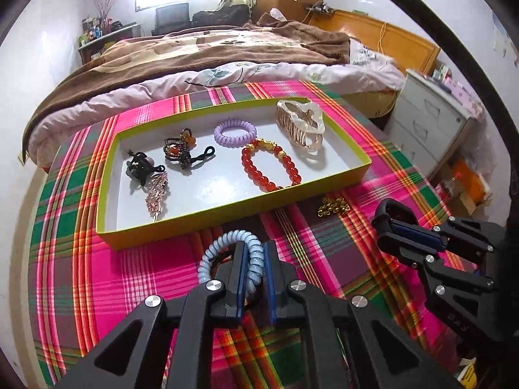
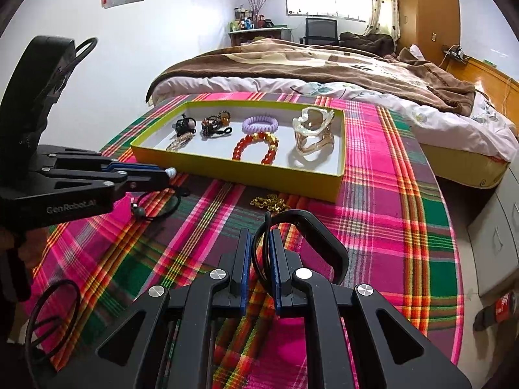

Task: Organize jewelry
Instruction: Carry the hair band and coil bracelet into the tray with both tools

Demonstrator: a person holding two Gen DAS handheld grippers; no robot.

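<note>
Left gripper [image 1: 254, 259] tilted down at frame bottom, pinching pale blue coiled plastic hair tie [image 1: 227, 253] before yellow cardboard tray [image 1: 201, 227]; right gripper [image 2: 261, 249], lower middle, clamping thin black band [image 2: 259, 253]; only right view showing beaded black elastic [image 2: 155, 206].

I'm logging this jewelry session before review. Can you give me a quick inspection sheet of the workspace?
Surface: plaid tablecloth covers the table.
Job's things: yellow-green tray holds red bead bracelet, purple coil tie, clear claw clip, dark hair ties, a sparkly clip. Gold chain lies outside it.
Clutter: black elastic tie on the cloth.
Grippers: left hand-held gripper shut on blue coil tie; right hand-held gripper shut on black band.
Cables: nothing seen on the table.
Surroundings: bed, drawer unit.
</note>
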